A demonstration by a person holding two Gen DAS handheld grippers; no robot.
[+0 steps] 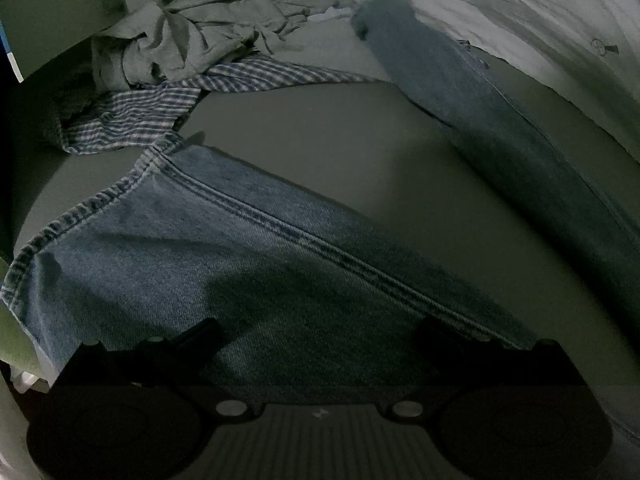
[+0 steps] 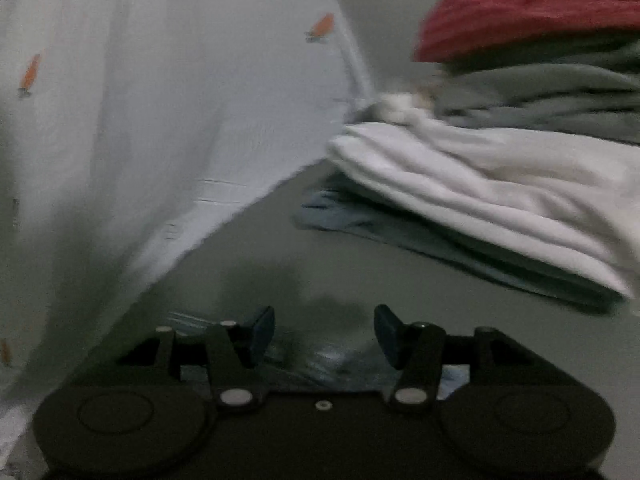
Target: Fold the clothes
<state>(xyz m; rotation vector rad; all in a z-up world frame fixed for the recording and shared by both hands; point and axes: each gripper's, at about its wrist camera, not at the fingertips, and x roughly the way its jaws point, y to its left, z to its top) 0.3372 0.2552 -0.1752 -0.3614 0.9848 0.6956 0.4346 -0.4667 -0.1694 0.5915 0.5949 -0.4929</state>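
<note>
On the grey counter the jeans (image 1: 168,264) lie spread, legs apart, under the left gripper (image 1: 316,340), jaws wide and empty, right gripper (image 2: 324,332) also open holding nothing; next, I judge: grab a leg hem and fold across.

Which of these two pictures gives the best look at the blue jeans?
The left wrist view: the jeans fill its foreground, with hem and double-stitched seam sharp, and a second leg stretching off at right. The right wrist view shows only a blurred, dim bit of bluish fabric under the right gripper, which may be them.
</note>
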